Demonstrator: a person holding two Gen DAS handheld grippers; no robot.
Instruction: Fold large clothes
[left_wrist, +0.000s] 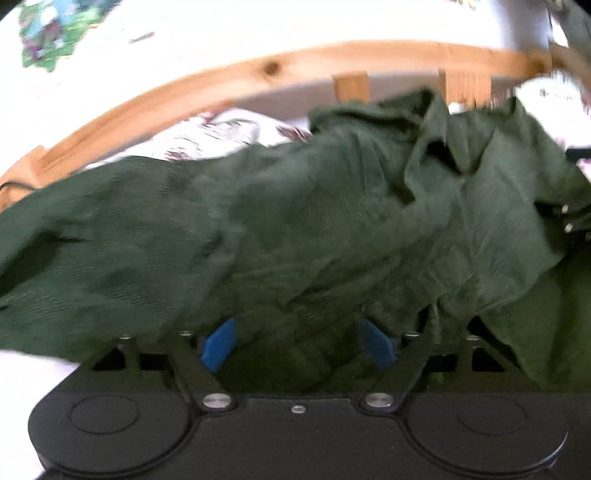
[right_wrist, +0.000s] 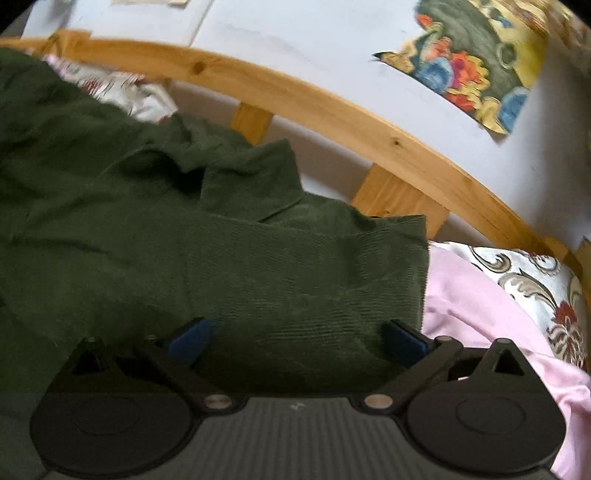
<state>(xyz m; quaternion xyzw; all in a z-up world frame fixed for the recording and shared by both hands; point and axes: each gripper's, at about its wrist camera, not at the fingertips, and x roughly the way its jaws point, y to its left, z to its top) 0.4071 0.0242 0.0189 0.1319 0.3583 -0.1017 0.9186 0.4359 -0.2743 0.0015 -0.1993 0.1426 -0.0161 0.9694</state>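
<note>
Shirt (left_wrist: 332, 221) lies rumpled on bed, collar toward wooden frame (right_wrist: 332, 110). Left gripper (left_wrist: 297, 343) and right gripper (right_wrist: 295, 339) both spread wide, cloth between, unpinched. Advice: spread flat, then pinch matching edges.

Both grippers (left_wrist: 297, 345) (right_wrist: 295, 338): black bodies, silver screws, seemingly blue jaws.

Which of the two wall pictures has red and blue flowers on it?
The wall picture in the right wrist view, above the wooden rail. The other one, in the left wrist view, is mostly green.
</note>
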